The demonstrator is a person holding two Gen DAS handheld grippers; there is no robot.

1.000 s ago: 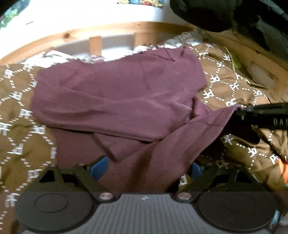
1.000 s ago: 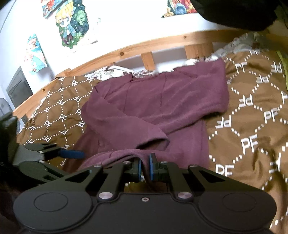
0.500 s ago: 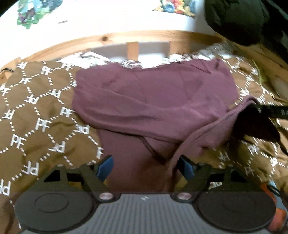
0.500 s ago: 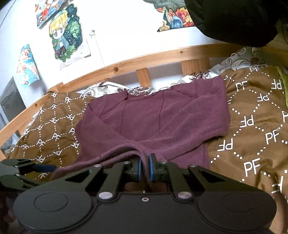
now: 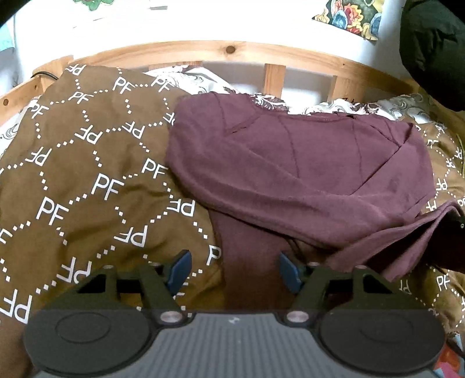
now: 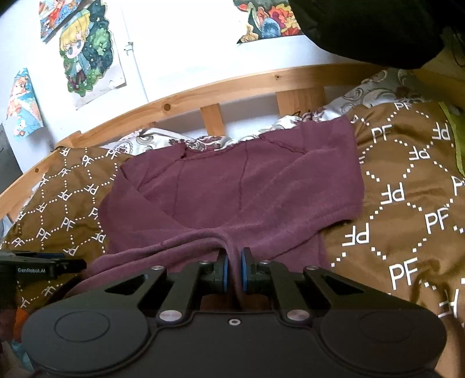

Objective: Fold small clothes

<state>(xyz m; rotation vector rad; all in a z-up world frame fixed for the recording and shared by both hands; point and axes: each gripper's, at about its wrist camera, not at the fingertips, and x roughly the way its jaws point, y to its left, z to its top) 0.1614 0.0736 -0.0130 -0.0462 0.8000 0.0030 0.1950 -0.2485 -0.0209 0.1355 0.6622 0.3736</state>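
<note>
A maroon long-sleeved shirt [image 5: 290, 174] lies spread on the bed, neckline toward the wooden rail, with one sleeve folded across its body. My left gripper [image 5: 234, 267] hovers at the shirt's lower left part. Its jaws are closing, and the blue pads [image 5: 180, 270] stand apart over the fabric and blanket without pressing on either. My right gripper [image 6: 234, 270] is shut on a raised fold of the shirt [image 6: 241, 192] at its near edge. That pinched fold shows at the right edge of the left wrist view. The left gripper [image 6: 43, 267] shows at the far left of the right wrist view.
A brown blanket printed with white letters [image 5: 87, 189] covers the bed, with a patterned white sheet [image 6: 151, 139] at its far edge. A wooden bed rail [image 6: 232, 87] runs behind, below a wall with posters [image 6: 84, 55]. A black garment [image 6: 377, 26] hangs at the upper right.
The left gripper has moved left off the shirt's middle, and its jaws have narrowed. The right gripper has stayed shut on the fold and shifted a little.
</note>
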